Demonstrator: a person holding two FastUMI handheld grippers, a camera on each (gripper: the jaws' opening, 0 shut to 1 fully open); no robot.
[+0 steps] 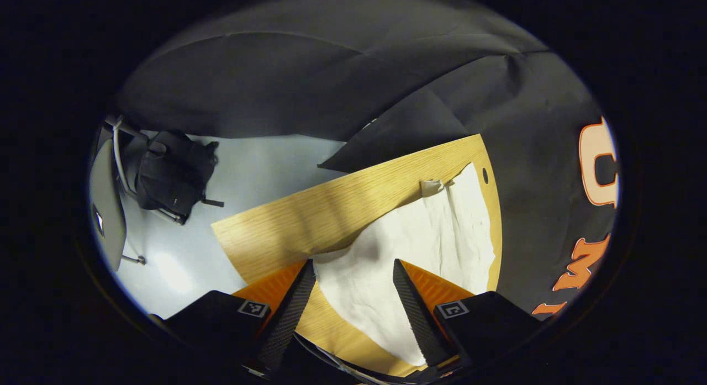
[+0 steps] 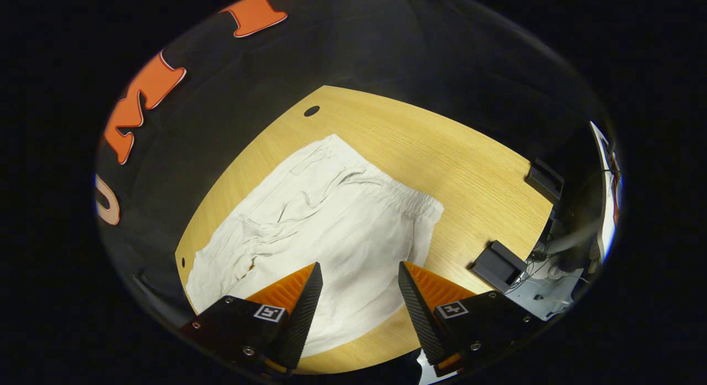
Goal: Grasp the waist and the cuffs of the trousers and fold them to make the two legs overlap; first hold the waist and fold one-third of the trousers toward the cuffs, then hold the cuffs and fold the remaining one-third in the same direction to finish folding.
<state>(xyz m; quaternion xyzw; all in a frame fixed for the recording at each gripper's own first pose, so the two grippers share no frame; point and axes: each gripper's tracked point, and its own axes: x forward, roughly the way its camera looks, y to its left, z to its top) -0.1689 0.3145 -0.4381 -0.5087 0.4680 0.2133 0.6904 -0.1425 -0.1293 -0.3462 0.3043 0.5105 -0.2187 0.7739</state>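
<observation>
The left gripper view looks down from above the worktop (image 1: 331, 208), tilted across one of its edges toward the pale floor (image 1: 259, 164) and the black cloth wall (image 1: 309, 81); its own left claw (image 1: 353, 272) frames the bottom with its fingers parted, close over the white trousers (image 1: 425, 247). The right gripper view sits higher and farther back, facing down and across the worktop (image 2: 442, 158) toward the cloth wall (image 2: 386, 48), with the right claw (image 2: 358, 274) parted at the bottom edge above the trousers (image 2: 331, 219). Both views share the wooden worktop, the trousers spread on it, and the cloth wall behind.
</observation>
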